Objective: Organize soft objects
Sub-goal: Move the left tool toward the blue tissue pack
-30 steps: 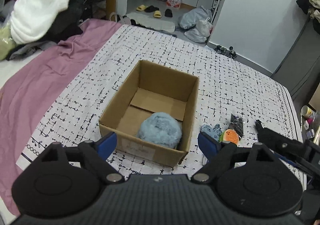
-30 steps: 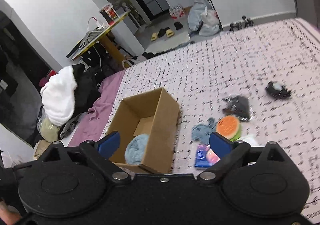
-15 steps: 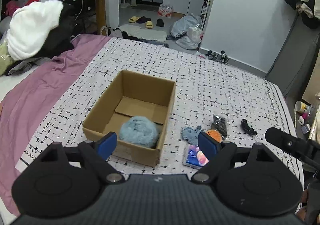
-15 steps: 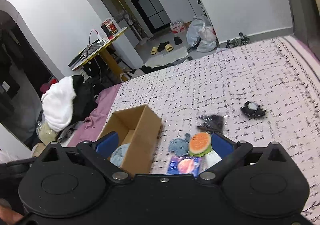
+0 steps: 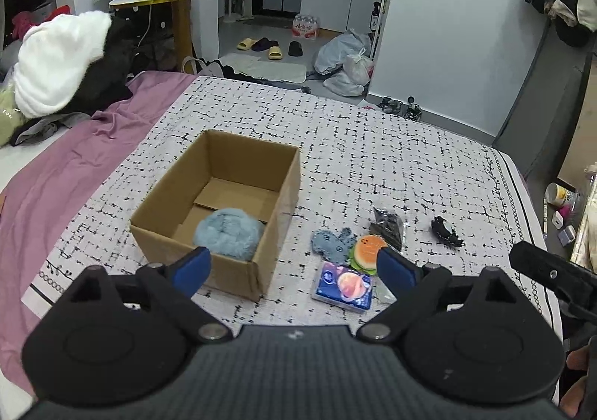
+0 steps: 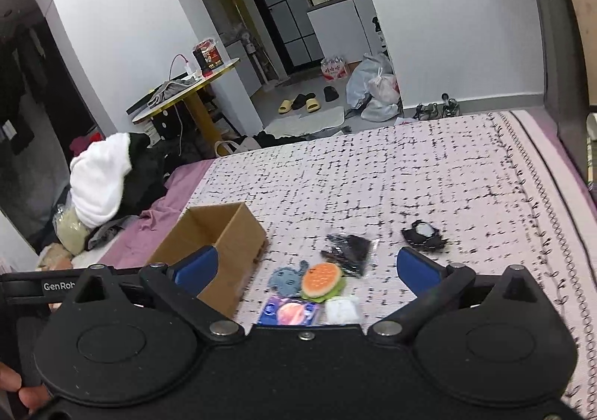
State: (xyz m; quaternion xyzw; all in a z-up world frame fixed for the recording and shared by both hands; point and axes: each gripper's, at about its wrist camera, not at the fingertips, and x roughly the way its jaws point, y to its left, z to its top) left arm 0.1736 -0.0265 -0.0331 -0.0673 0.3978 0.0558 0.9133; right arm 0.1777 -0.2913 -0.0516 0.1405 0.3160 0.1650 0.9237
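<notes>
Both tools hang empty above the bed: the right gripper (image 6: 305,265) has its blue pads spread wide, framing the burger toy (image 6: 321,280), probably the next pick; the left gripper (image 5: 294,265) is equally agape. Just beside the burger lie a blue felt toy (image 5: 331,241), a tissue pack (image 5: 344,285) and two dark pieces. The cardboard box (image 5: 278,212) sits near so drops are short; a fluffy blue ball (image 5: 228,236) already rests inside
</notes>
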